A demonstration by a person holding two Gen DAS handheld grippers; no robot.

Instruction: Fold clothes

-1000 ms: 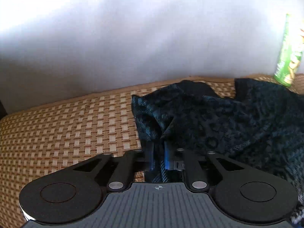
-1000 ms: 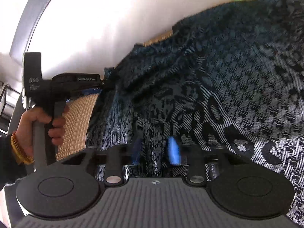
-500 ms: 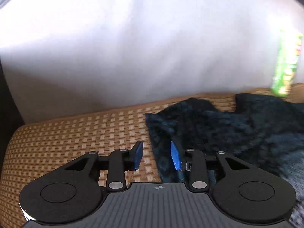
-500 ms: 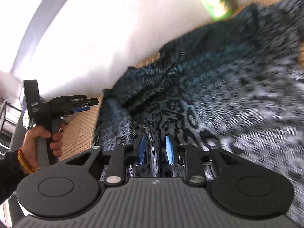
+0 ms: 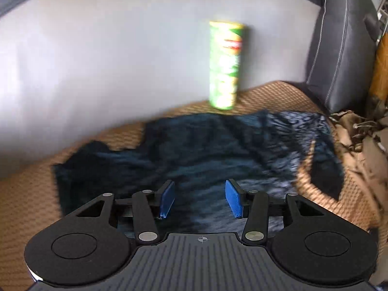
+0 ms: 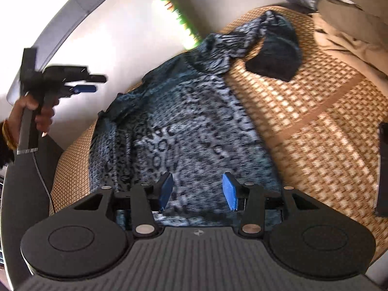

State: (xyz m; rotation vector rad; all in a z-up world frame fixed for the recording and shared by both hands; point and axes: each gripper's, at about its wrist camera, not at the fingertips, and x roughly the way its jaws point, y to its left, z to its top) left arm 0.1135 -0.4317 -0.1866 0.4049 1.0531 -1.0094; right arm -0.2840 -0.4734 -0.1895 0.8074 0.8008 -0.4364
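The dark patterned garment (image 5: 198,150) lies spread on the woven mat (image 5: 29,194), reaching toward the mat's far edge by the wall (image 5: 97,60). In the right wrist view its print reads clearly (black blotches on grey-blue, rather like an animal print) and one sleeve (image 6: 274,51) is bent over, its dark end lying on bare mat toward the far right corner. The left wrist view shows the same cloth mostly as a dark teal, motion-blurred mass with a ragged far outline.

The left gripper (image 5: 197,198) hangs above the near part of the garment, its jaws opening with nothing clamped between the blue pads (image 5: 167,200). The right gripper (image 6: 196,191) does likewise, jaws opening over the patterned cloth without pinching it.

Only the right wrist view shows the person's hand (image 6: 36,114) holding the left gripper's handle at the mat's left edge, and a flat dark object (image 6: 383,169) on the right. A green canister (image 5: 225,65) stands upright at the far edge just behind the garment; a dark cushion (image 5: 339,48) leans at the far right corner.
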